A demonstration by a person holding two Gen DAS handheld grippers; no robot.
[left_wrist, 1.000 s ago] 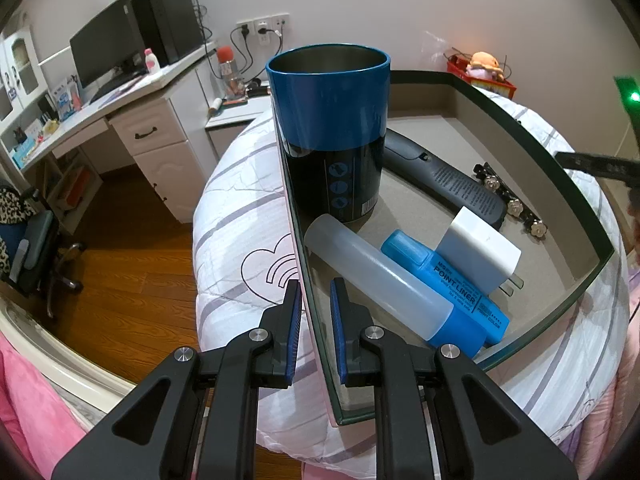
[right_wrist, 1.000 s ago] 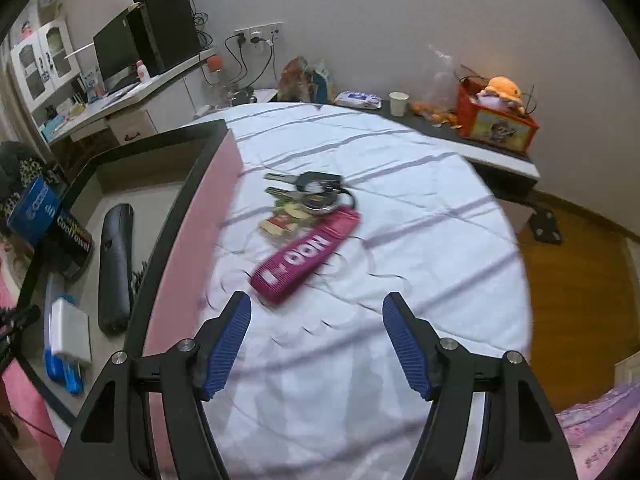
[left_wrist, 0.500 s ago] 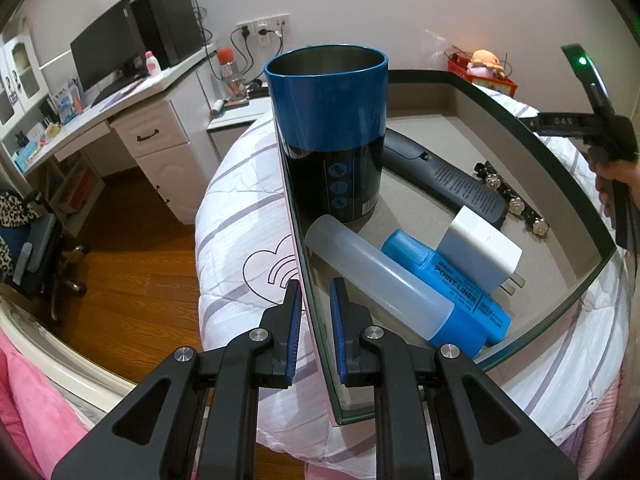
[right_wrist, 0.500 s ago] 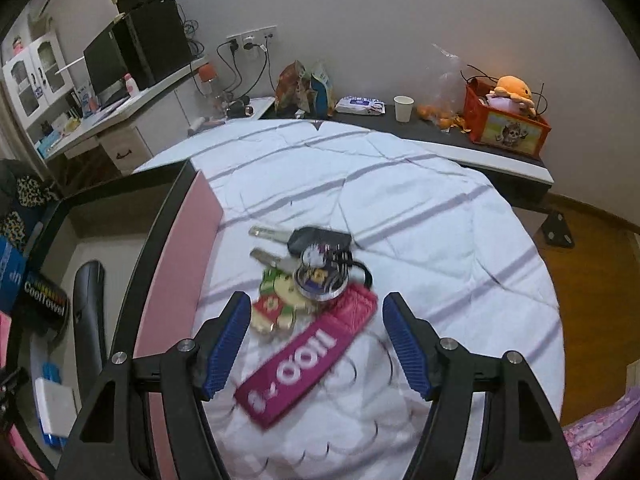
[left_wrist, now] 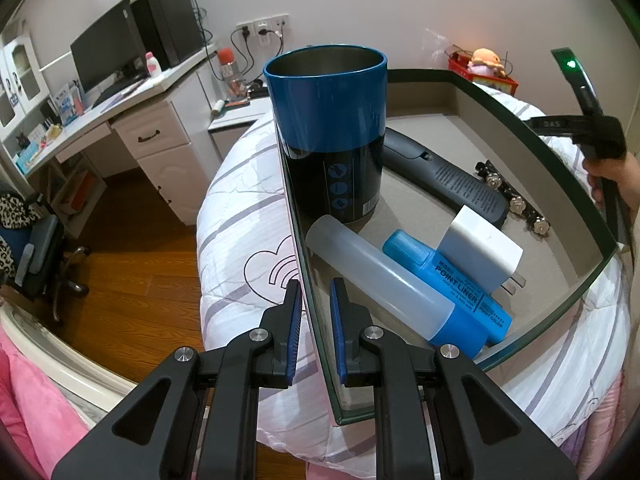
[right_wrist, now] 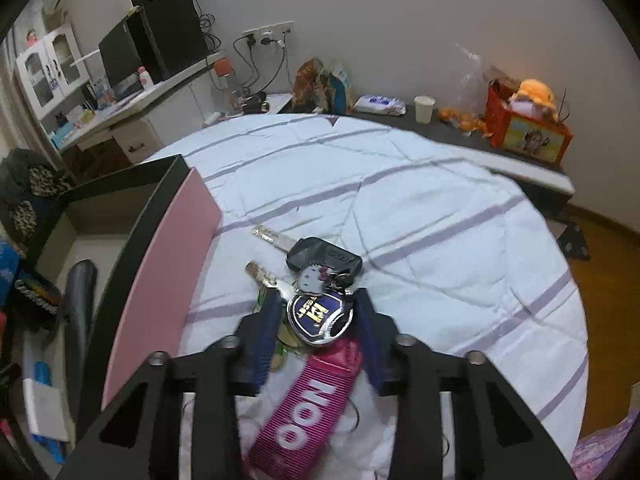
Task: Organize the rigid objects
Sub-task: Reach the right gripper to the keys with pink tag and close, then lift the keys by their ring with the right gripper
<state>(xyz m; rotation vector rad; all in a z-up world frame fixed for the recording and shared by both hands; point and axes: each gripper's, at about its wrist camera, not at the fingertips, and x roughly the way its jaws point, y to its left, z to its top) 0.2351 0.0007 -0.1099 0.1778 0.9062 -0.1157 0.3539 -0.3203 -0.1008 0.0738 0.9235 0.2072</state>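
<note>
A box with a dark green rim (left_wrist: 520,128) lies on the bed. It holds a blue tumbler (left_wrist: 328,120), a black remote (left_wrist: 440,172), a translucent bottle (left_wrist: 376,280), a blue marker (left_wrist: 452,288), a white charger (left_wrist: 480,248) and a hair clip (left_wrist: 512,200). My left gripper (left_wrist: 314,292) is shut on the box's near wall. On the quilt beside the box's pink wall (right_wrist: 160,280) lies a key bunch (right_wrist: 320,314) with a pink strap (right_wrist: 308,396). My right gripper (right_wrist: 318,300) is closing on it, its pads against the round badge.
A person's hand (left_wrist: 612,176) grips the right tool past the box's far rim. The striped quilt (right_wrist: 400,200) runs right of the keys. A desk (left_wrist: 120,112) with a monitor stands at the left. A ledge holds a red basket (right_wrist: 524,132).
The right gripper moved forward and down over the key bunch, and its jaws narrowed around the badge. The left gripper and the box kept still.
</note>
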